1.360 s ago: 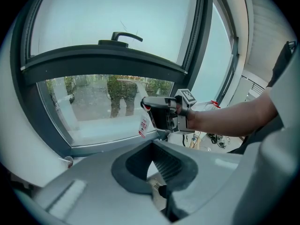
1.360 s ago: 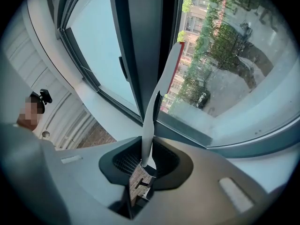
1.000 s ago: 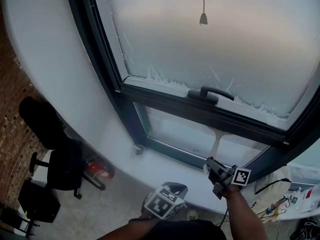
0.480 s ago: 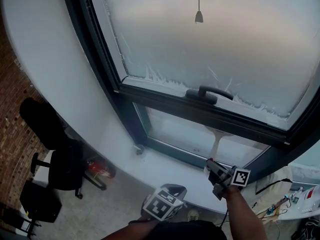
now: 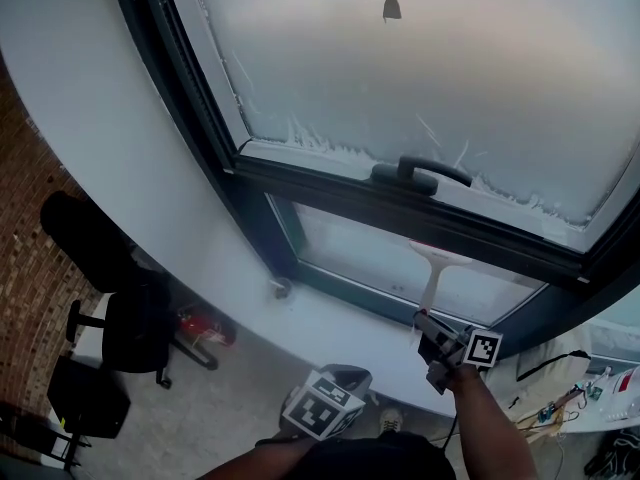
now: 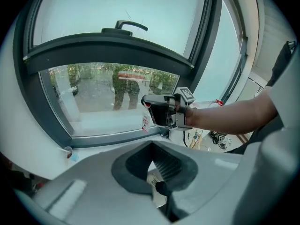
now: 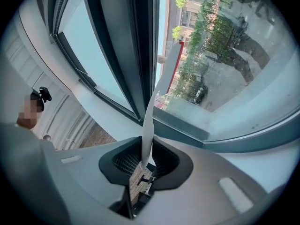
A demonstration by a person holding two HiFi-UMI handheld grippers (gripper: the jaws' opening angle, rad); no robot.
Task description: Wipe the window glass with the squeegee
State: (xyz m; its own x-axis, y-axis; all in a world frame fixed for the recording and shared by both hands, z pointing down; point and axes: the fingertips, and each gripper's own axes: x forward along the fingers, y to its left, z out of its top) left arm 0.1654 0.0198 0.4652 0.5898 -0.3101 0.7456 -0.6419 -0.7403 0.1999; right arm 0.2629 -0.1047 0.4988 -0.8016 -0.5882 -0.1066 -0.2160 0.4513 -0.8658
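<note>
Looking along the left gripper (image 6: 154, 167), I see its jaws drawn close together with nothing held between them. It hangs low and back from the window, above the white sill (image 5: 330, 330). Further right, the right gripper (image 5: 428, 326) is clamped on the bottom of the squeegee (image 5: 433, 280). The pale handle rises straight out from between the ribbed pads (image 7: 165, 161). The blade lies flat against the lower pane (image 5: 365, 258), just beneath the dark crossbar (image 5: 340, 200), so the tool stands directly above and ahead of the gripper holding it.

Compared with a second ago, the blade shows more plainly under the crossbar; back then I could make out little more than the handle. Both grippers sit in about the same places, and the window has drifted slightly upward in my head view.

The left forearm (image 5: 255, 458) lies low across the bottom edge. The bare right forearm (image 5: 487, 423) stretches up and forward toward the glass, with its marker cube (image 5: 483, 349) at the wrist end.
</note>
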